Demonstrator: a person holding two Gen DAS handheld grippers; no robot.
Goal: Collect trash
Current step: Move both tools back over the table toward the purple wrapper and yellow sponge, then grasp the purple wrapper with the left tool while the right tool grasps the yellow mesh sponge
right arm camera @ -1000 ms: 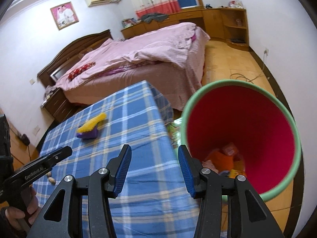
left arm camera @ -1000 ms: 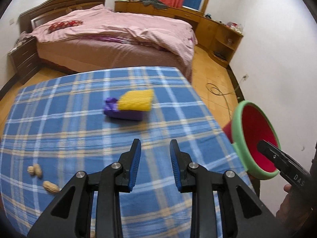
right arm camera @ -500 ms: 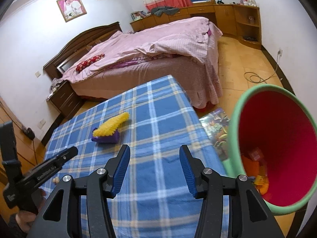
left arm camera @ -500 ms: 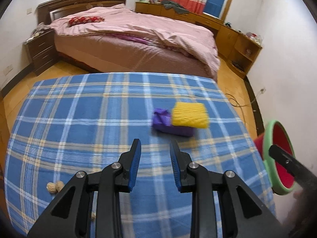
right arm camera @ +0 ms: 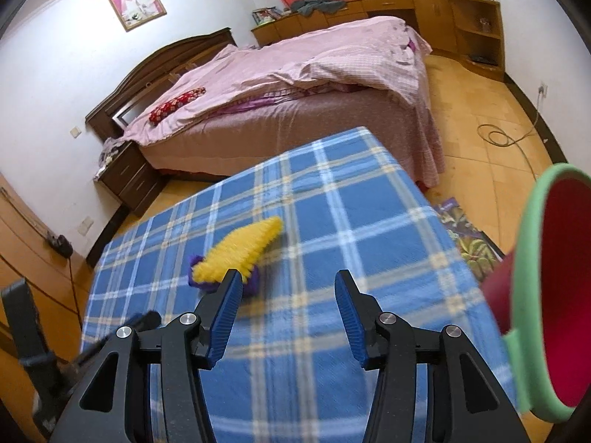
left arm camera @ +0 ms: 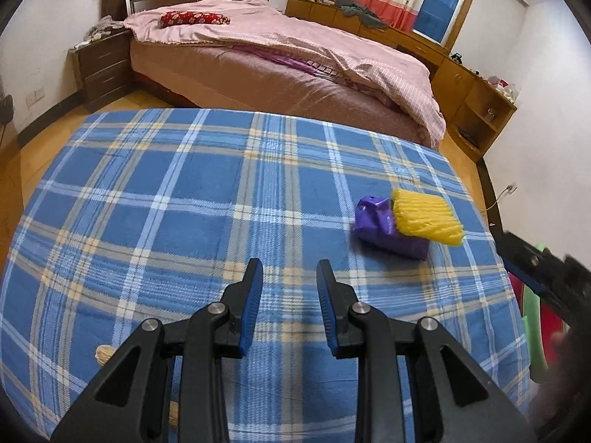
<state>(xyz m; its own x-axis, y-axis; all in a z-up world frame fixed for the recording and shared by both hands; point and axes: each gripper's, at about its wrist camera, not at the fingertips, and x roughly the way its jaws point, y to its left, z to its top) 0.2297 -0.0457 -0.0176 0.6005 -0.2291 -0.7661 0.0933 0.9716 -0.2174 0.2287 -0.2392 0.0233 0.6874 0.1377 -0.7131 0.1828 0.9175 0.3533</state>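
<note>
A yellow corrugated foam piece [left arm camera: 428,217] lies on top of a crumpled purple plastic bag [left arm camera: 373,217], both resting on the blue plaid cloth covering the table [left arm camera: 184,199], toward its right side. A pale peanut shell [left arm camera: 103,353] lies near the table's front left edge, partly hidden behind the left gripper [left arm camera: 290,277], which hovers over the cloth with its blue-padded jaws apart and nothing between them. The right gripper [right arm camera: 288,288] is also spread wide and empty, above the table's right portion, its left finger overlapping the purple bag in view. Just off the table's right edge stands a red trash bin with a green rim [right arm camera: 532,258]. Beyond the table is a bed with a pink quilt [left arm camera: 295,48].
</note>
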